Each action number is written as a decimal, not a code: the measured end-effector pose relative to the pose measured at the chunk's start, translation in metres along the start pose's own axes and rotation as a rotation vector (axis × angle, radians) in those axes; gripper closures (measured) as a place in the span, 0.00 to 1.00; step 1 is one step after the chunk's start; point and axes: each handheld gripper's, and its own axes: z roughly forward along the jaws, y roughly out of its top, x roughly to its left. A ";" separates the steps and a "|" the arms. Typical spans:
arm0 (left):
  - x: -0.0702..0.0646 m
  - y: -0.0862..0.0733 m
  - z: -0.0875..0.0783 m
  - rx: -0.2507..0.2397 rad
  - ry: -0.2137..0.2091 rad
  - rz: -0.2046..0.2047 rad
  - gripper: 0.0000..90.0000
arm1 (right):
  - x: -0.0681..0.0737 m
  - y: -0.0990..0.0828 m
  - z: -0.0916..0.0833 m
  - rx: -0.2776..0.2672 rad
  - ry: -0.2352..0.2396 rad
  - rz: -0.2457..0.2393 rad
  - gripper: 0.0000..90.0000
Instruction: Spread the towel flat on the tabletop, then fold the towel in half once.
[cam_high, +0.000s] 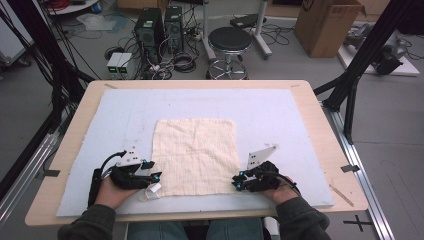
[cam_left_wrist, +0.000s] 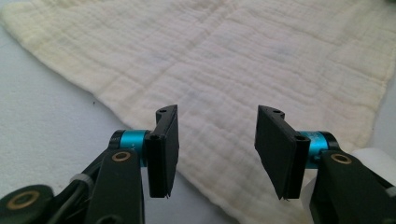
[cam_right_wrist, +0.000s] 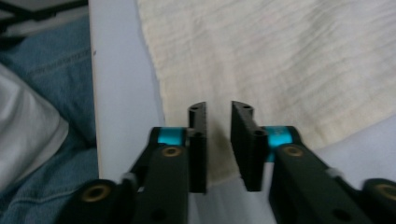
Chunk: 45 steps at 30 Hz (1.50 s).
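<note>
Both grippers sit at the cloth's (cam_high: 195, 156) near corners on the counter (cam_high: 300, 95): left gripper (cam_high: 156, 176) spread wide over its corner, right gripper (cam_high: 235, 181) narrowly parted astride the edge, pinching nothing. Cloth lies flat, stretching away between them.

Even, soft overhead light in the high view, bright pale worktop (cam_high: 280, 107) without glare, faint shadows under the hands, mild bending at the frame edges, both gripper views soft and grainy, near black parts slightly blurred, lower left of the right gripper view out of focus
</note>
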 end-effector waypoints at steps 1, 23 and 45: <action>0.001 0.000 -0.001 -0.005 0.000 -0.006 0.55 | -0.001 0.001 -0.001 -0.015 -0.002 0.004 0.78; 0.004 0.004 -0.013 -0.065 0.010 -0.047 0.43 | -0.023 0.004 -0.017 -0.182 -0.165 0.165 0.39; 0.003 0.007 -0.018 -0.089 0.007 -0.037 0.42 | -0.025 0.005 -0.017 -0.184 -0.213 0.184 0.30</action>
